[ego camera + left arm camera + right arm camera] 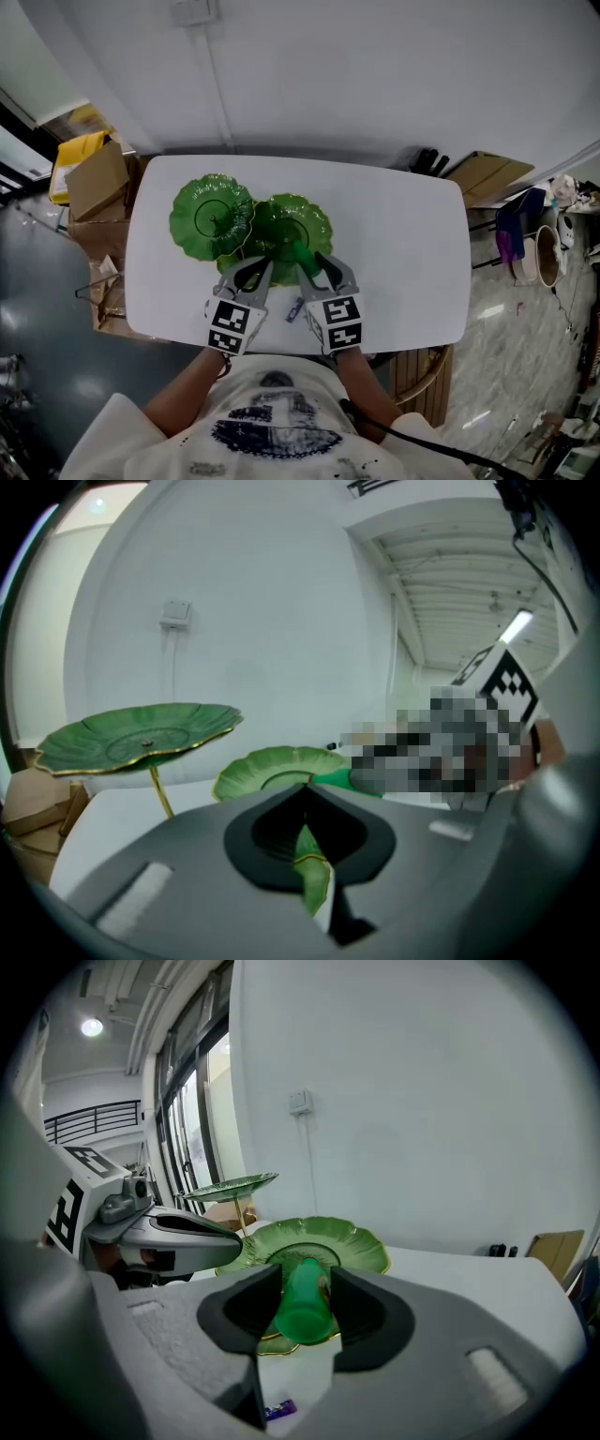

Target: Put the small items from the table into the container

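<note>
White table point(403, 234), green leaf stand point(211, 216), purple wrapper point(279, 1411) — print unreadable

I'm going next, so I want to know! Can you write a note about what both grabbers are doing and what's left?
Left gripper: shut on the gold-edged rim of a low green leaf dish.
Right gripper: shut on a green tube at the centre of the middle leaf dish.
Tall leaf dish stands behind, on the white table.
Done: no small item shows in any dish.
To do: a small purple-wrapped item lies on the table between the grippers; it probably goes in next.
</note>
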Tool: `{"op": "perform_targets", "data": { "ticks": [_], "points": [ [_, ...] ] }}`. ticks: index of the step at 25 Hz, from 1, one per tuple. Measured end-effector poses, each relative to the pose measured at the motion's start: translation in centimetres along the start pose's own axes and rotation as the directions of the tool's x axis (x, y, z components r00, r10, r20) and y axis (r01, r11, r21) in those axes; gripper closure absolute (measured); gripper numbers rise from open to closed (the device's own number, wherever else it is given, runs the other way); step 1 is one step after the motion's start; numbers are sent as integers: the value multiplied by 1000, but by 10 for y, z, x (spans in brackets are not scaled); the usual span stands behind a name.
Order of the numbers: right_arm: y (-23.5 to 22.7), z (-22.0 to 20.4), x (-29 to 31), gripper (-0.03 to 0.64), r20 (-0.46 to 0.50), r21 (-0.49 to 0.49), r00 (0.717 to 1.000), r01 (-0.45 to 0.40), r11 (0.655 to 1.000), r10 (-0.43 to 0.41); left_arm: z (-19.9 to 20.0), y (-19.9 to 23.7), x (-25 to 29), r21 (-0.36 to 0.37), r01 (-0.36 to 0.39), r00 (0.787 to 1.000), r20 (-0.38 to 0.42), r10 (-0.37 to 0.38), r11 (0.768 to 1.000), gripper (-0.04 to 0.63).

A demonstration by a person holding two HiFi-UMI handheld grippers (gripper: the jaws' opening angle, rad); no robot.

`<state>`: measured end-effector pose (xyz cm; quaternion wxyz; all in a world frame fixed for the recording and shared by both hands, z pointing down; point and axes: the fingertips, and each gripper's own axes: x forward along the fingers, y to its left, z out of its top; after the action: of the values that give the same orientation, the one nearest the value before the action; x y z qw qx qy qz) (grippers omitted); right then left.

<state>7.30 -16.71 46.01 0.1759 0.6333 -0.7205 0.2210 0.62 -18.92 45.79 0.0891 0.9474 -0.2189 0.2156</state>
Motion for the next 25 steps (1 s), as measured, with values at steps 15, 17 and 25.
{"op": "perform_targets", "data": {
  "ticks": [15, 17, 25],
  "points": [
    [6, 0, 16, 452, -43, -105, 999, 9, 994, -14, 0, 7, 2, -17, -6, 1000, -17, 5, 1000, 604],
    [6, 0, 18, 449, -46, -105, 999, 10, 994, -15, -1, 7, 1, -19, -8, 1000, -20, 8, 1000, 604],
    [6, 0, 19, 445, -35, -91, 999, -17, 996, 14, -7, 12, 2, -43, -42, 999, -7, 42, 998, 604]
  ]
}}
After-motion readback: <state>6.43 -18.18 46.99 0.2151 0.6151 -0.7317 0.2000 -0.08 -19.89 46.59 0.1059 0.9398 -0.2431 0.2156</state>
